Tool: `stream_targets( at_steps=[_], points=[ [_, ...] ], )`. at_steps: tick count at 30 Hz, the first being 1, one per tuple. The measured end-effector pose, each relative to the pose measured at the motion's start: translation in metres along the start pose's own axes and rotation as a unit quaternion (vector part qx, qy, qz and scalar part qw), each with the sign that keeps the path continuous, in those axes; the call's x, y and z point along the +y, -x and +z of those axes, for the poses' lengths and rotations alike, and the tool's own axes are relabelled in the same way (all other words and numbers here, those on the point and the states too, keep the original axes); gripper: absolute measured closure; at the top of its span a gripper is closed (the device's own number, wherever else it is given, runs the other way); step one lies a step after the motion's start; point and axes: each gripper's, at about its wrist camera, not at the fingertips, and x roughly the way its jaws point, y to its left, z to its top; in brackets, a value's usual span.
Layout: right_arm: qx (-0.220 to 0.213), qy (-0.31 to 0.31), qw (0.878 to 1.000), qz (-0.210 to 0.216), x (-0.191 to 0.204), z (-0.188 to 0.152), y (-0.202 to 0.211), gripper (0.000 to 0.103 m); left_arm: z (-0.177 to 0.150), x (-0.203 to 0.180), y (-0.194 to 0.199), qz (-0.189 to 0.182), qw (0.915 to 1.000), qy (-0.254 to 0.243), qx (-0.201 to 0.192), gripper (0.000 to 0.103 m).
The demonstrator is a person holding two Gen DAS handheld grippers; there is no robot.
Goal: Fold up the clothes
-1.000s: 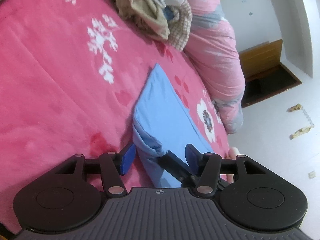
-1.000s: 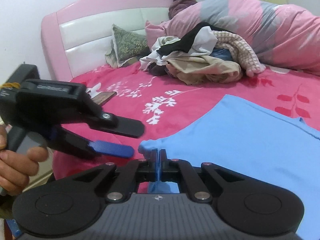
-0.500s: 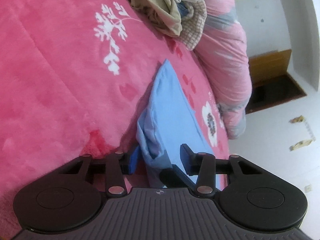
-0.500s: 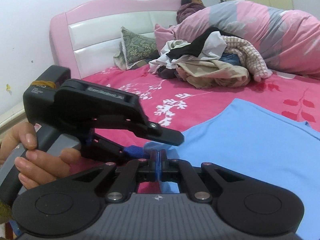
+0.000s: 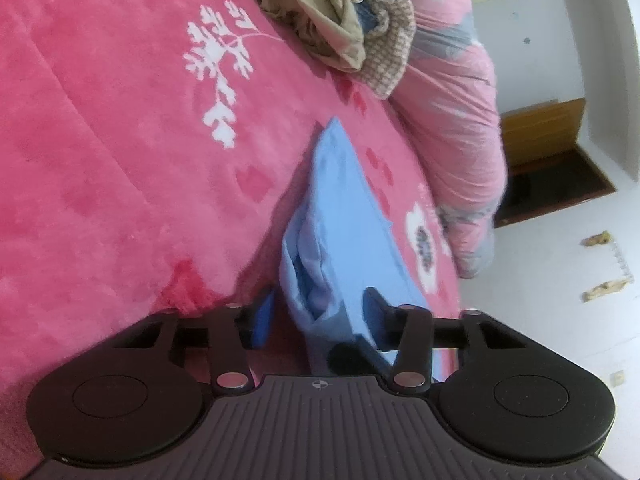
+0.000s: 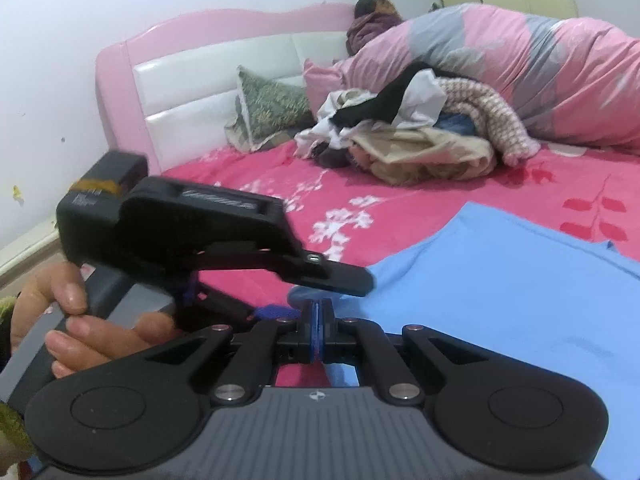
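A light blue garment (image 6: pixel 500 280) lies flat on the pink floral bedspread (image 5: pixel 120 160). My right gripper (image 6: pixel 318 310) is shut on its near corner at the bed's edge. That bunched corner (image 5: pixel 320 280) stands between the jaws of my left gripper (image 5: pixel 318 312), which are closing. The left blue pad (image 5: pixel 262 316) still shows a small gap to the cloth. In the right wrist view the left gripper's upper finger (image 6: pixel 340 278) reaches over the corner, with a person's hand (image 6: pixel 80 320) on its handle.
A heap of mixed clothes (image 6: pixel 408 136) sits mid-bed in front of a rolled pink and grey quilt (image 6: pixel 520 72). A green pillow (image 6: pixel 268 108) leans on the pink headboard (image 6: pixel 224 64). Pale floor (image 5: pixel 560 280) and a wooden cabinet (image 5: pixel 540 128) lie beyond the bed.
The left gripper has come in from the left over the blue corner, and its jaws have narrowed around the cloth. The right gripper has stayed shut on the corner.
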Motion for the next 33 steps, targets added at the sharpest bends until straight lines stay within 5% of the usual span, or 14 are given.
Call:
stream_targets(
  at_steps=[4,7,10,14,18,26,33],
  points=[
    [0.027,0.0,0.999,0.021,-0.007,-0.002,0.003,0.095,-0.003,-0.001,-0.006,0.038,0.9992,-0.016,0.002,0.092],
    [0.043,-0.021,0.998,0.039,-0.025,-0.001,0.012,0.075,-0.006,-0.003,-0.005,0.049,0.9981,-0.036,-0.008,0.096],
    [0.048,-0.082,0.995,0.042,-0.055,0.006,0.021,0.072,-0.015,-0.012,-0.004,0.064,0.9939,-0.086,-0.027,0.098],
    [0.045,-0.191,0.981,0.002,-0.097,0.025,0.016,0.066,-0.034,-0.032,-0.002,0.075,0.9758,-0.196,-0.063,0.098],
    [0.075,-0.237,0.968,-0.043,-0.122,0.051,-0.02,0.064,-0.05,-0.048,-0.007,0.08,0.9528,-0.283,-0.073,0.098],
    [0.158,-0.153,0.967,-0.126,-0.117,0.088,-0.11,0.057,-0.061,-0.057,-0.016,0.084,0.9268,-0.358,-0.077,0.098],
    [0.192,-0.085,0.965,-0.156,-0.102,0.095,-0.146,0.053,-0.067,-0.06,-0.018,0.074,0.9196,-0.379,-0.074,0.098]
  ],
)
